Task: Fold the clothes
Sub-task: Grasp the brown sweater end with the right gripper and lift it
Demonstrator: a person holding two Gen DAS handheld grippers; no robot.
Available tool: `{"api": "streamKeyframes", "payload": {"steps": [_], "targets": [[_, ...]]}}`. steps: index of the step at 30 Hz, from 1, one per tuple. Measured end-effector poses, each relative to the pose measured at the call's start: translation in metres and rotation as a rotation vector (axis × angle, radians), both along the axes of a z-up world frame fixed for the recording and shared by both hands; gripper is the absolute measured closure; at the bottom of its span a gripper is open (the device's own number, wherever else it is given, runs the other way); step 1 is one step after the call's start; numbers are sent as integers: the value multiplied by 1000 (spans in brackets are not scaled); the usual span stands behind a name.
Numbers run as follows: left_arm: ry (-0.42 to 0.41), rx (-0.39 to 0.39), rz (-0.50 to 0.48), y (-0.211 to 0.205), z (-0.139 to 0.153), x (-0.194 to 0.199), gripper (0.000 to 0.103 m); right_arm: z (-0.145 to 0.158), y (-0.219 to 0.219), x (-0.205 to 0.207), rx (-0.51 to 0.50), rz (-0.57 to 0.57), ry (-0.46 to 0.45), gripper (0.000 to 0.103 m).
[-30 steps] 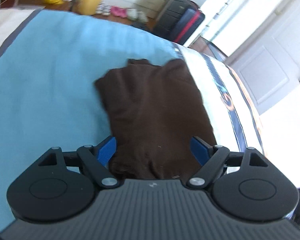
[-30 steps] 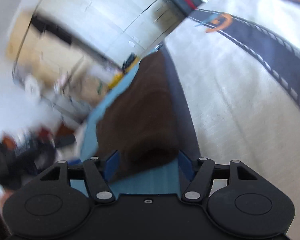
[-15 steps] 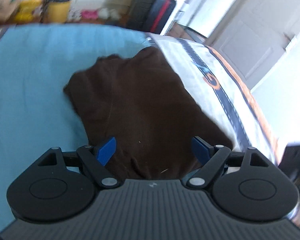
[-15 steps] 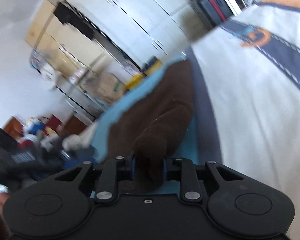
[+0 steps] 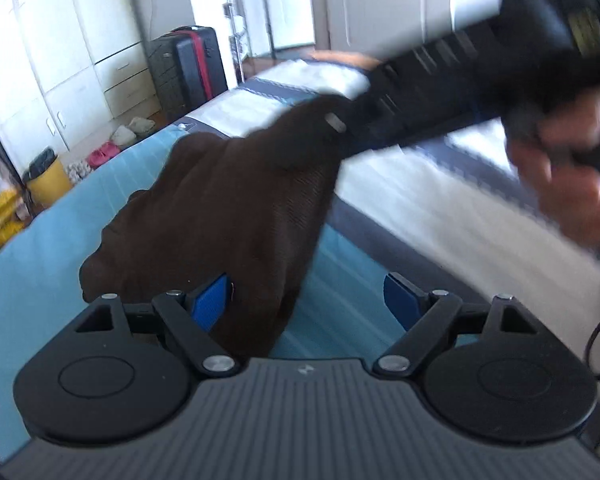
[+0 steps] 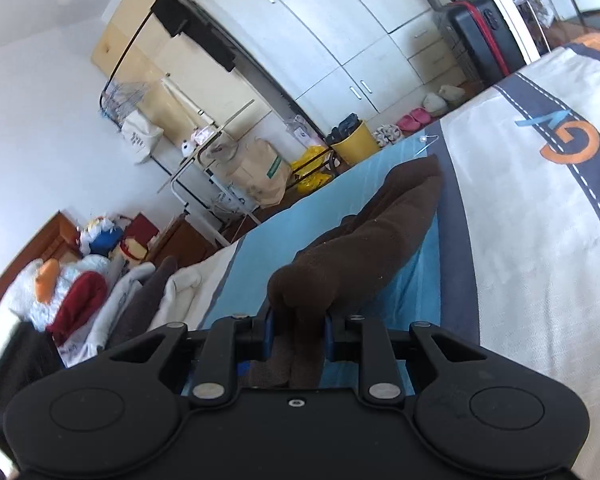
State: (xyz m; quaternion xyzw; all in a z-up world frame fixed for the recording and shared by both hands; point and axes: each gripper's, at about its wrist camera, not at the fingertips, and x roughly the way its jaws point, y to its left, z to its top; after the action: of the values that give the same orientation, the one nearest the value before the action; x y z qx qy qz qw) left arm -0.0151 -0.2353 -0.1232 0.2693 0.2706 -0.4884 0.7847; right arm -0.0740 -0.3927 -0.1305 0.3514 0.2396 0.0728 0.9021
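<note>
One brown garment point(image 6: 364, 240) on the bed's blue sheet point(image 5: 52, 248): soft, light, drapes. Right gripper point(image 6: 298, 338) pinches a bunched corner; left gripper point(image 5: 308, 296) spread, holding nothing; judge opposite corner the next hold

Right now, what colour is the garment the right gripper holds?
Dark brown, plain. The garment shows best in the right wrist view.

Left claw point(image 5: 306, 294) spread wide, right claw point(image 6: 298, 330) clamped (pads gripping fabric)

Motion blurs the right hand-held gripper point(image 5: 340, 120) and hand point(image 5: 560, 184)
</note>
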Motion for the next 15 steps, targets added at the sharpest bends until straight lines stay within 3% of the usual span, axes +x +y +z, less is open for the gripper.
{"api": "streamKeyframes", "payload": {"steps": [6, 13, 14, 15], "targets": [[5, 42, 104, -16, -13, 17, 19, -4, -1, -10, 13, -31, -19, 76], [-185, 186, 140, -31, -35, 3, 20, -15, -7, -3, 114, -37, -63, 76], [-206, 192, 170, -31, -35, 4, 28, -15, -8, -2, 118, -35, -69, 76], [-225, 199, 204, -30, -35, 6, 48, -15, -8, -3, 119, -37, -72, 76]]}}
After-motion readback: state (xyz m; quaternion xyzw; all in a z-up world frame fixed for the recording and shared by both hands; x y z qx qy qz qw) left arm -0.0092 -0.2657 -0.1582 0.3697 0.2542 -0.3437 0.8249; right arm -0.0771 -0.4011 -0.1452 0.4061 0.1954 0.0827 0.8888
